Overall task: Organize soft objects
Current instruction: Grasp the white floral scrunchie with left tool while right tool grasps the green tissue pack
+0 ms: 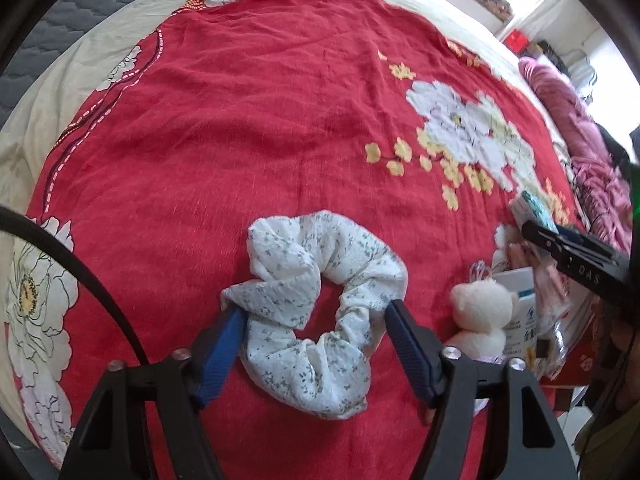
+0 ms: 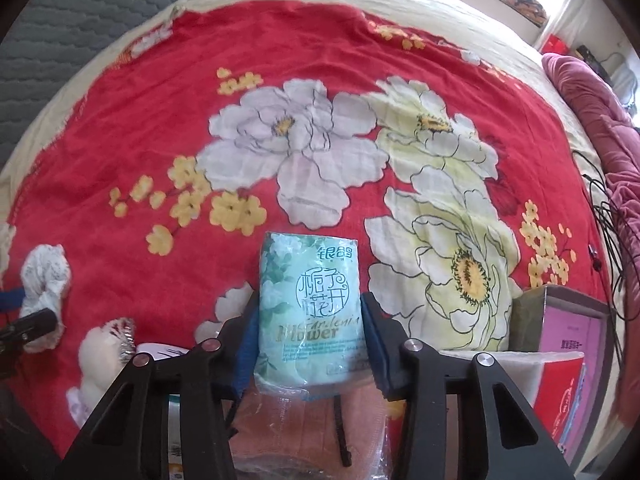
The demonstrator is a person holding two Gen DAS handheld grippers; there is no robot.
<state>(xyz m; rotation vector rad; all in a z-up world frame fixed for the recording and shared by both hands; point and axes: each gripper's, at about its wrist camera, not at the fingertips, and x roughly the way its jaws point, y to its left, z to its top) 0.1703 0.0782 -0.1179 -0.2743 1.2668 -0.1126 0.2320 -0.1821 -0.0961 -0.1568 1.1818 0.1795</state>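
on the bed, a red bedspread (image 1: pixel 248 128) with large white and yellow flower prints and a cream border covers the whole work area.

left claw (image 1: pixel 316 312): blue pads sit on either side of a white scrunchie (image 1: pixel 320 308) with small grey-green floral print. left pad touches the scrunchie's outer left edge, right pad touches its outer right edge; fabric looks gathered between them, so the claw is closed onto it at a middling width. scrunchie lies flat on the bedspread, ring hole visible between the pads.

right claw (image 2: pixel 310 316): pads press both sides of a pale green tissue pack (image 2: pixel 310 312) printed with "flower" and chinese characters. the pack stands upright between the pads, wrapper slightly creased at the contact. grip is narrow and firm.

near the scrunchie, to its right in the left wrist view, a small cream plush bear (image 1: pixel 482 316) lies beside a cluster of packaged items (image 1: pixel 524 312); contents too cluttered to identify. the right claw appears in that view as a black bar above the cluster.

right wrist view: the bear (image 2: pixel 98 354) sits at lower left, the scrunchie further left at the frame edge. an open cardboard box (image 2: pixel 560 320) with pink and red panels sits to the right of the tissue pack. a pink quilted blanket (image 2: pixel 592 100) is bunched at the far right edge of the bed, with black cables (image 2: pixel 608 208) trailing beside it.
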